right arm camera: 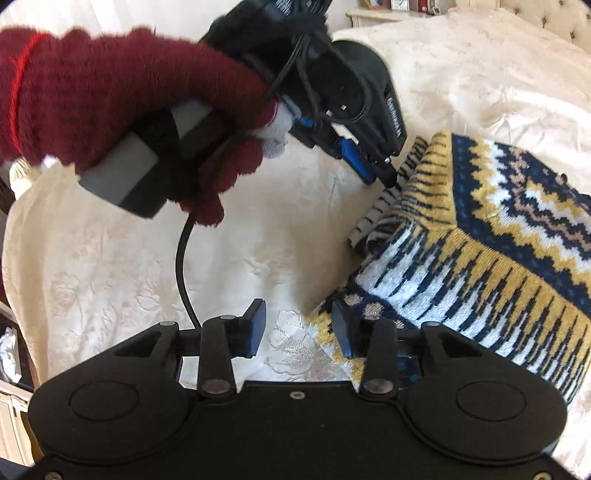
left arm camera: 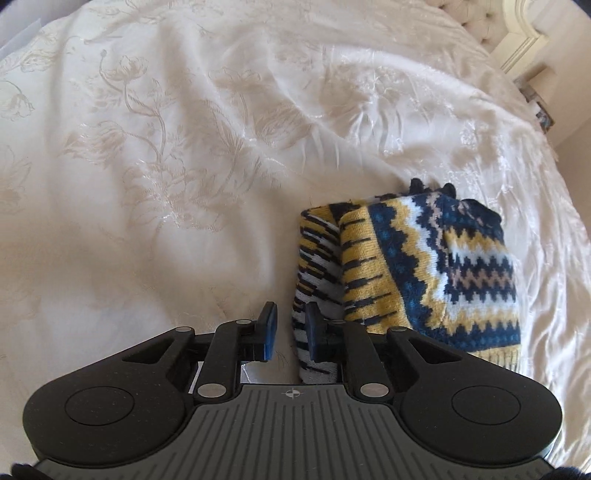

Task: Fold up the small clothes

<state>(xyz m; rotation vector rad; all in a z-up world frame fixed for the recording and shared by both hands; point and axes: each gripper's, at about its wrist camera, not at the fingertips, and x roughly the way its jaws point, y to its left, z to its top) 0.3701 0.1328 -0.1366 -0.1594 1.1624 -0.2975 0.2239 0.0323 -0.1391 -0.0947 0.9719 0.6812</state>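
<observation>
A knitted sweater (left arm camera: 436, 266) in navy, yellow and white zigzags lies folded on the bed, with a striped sleeve (left arm camera: 314, 258) tucked along its left edge. My left gripper (left arm camera: 290, 332) stands open at the near end of that sleeve, its right pad against the knit; nothing is clamped. In the right wrist view the sweater (right arm camera: 487, 236) fills the right side. My right gripper (right arm camera: 299, 328) is open at its near left corner, the right pad over the hem. The left gripper (right arm camera: 373, 166) shows there too, held by a hand in a dark red glove (right arm camera: 122, 103).
A cream bedspread (left arm camera: 166, 155) with embroidered flowers covers the bed, wrinkled around the sweater. A tufted headboard (right arm camera: 546, 18) and pale furniture (left arm camera: 528, 44) stand at the far right. A black cable (right arm camera: 183, 266) hangs from the left gripper's handle.
</observation>
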